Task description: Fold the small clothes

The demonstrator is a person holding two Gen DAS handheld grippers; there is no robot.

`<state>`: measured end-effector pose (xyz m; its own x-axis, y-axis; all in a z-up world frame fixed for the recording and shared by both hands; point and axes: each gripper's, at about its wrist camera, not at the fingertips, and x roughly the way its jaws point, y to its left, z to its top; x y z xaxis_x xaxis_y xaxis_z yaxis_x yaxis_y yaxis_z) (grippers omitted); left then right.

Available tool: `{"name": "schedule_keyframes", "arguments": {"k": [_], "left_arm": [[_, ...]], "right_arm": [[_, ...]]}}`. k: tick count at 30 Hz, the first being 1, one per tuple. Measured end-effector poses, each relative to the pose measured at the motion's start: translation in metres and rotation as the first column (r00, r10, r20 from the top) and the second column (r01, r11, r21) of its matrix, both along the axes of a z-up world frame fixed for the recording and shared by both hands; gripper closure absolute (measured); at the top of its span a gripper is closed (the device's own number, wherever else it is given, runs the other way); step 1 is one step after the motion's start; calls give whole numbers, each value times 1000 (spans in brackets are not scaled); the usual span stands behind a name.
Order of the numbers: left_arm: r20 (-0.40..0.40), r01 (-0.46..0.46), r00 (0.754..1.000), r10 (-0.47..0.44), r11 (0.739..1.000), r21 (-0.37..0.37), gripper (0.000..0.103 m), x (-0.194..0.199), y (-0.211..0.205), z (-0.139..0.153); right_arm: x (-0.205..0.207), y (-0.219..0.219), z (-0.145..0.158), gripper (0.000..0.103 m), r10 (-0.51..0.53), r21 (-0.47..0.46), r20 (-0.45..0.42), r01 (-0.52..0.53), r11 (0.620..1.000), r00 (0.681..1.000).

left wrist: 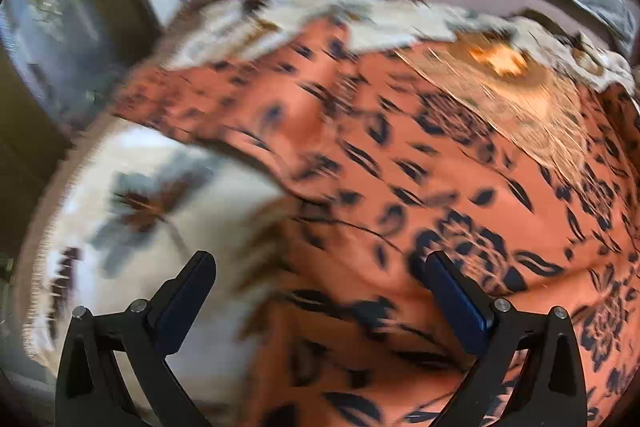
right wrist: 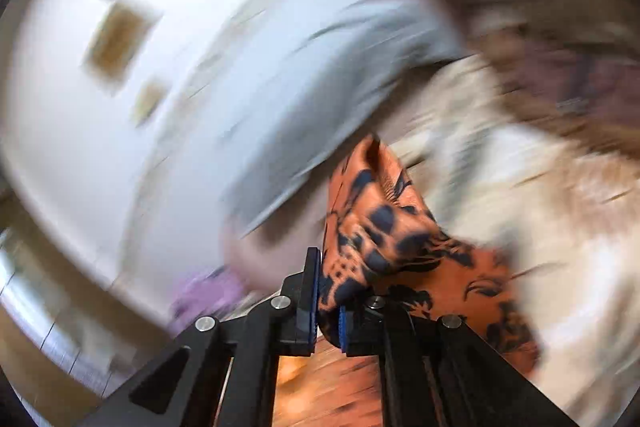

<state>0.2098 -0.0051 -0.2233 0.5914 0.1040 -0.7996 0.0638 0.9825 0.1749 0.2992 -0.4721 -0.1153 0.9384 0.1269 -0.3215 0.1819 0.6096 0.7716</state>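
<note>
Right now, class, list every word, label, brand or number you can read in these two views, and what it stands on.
None can be read.
Orange floral garment: pattern only, no label showing.
Framed pictures on the wall: too blurred to read.
Left gripper and right gripper: no markings visible.

Left wrist: looks down, close over orange floral cloth.
Right wrist: tilted, cloth at 6 o'clock.
Shared: that cloth.

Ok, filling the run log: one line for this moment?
left gripper: open over orange floral garment | right gripper: shut on orange floral garment, lifted | views blurred
</note>
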Motion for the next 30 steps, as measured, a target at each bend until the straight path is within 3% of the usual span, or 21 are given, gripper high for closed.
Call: {"name": "schedule_keyframes", "arguments": {"k": [4,7,10,11,12,14,16,21,23,26,28,30], "left_arm": [[65,-62,996,64,998,-33,0,0,21,17],[86,-109,990,113,993,-53,0,4,39,23],[84,-157,983,164,984,-90,0,9,58,27],[85,-173,980,182,980,-100,0,11,64,28],[88,-187,976,197,976,-108,0,9,68,28],[94,-206,971,218,971,-123,0,6,76,30],[98,-215,969,229,968,-130,0,6,79,31],[105,-199,971,214,971,-135,0,8,73,30],[97,-207,971,220,970,-130,0,12,71,27],[96,-208,970,222,969,-137,0,18,66,24],[129,-170,974,188,976,-138,0,21,55,27],[171,-97,978,117,988,-122,0,26,37,31]], "right_arm": [[54,112,-4,95,189,6,4,-189,982,982],[95,190,-32,92,328,137,-14,-323,936,944],[111,249,-46,87,419,188,-51,-403,896,907],[117,268,-49,75,463,190,-82,-442,877,883],[118,280,-51,46,502,195,-95,-478,856,860],[106,295,-51,16,533,188,-60,-515,836,844],[84,288,-40,16,505,117,-51,-497,860,861],[44,224,-35,18,357,-39,-202,-372,927,912],[38,198,-52,21,300,-76,-297,-335,939,907],[29,166,-90,37,235,-91,-414,-297,951,879],[24,146,-110,39,168,-129,-467,-254,958,868],[22,119,-125,42,138,-69,-482,-195,978,865]]}}
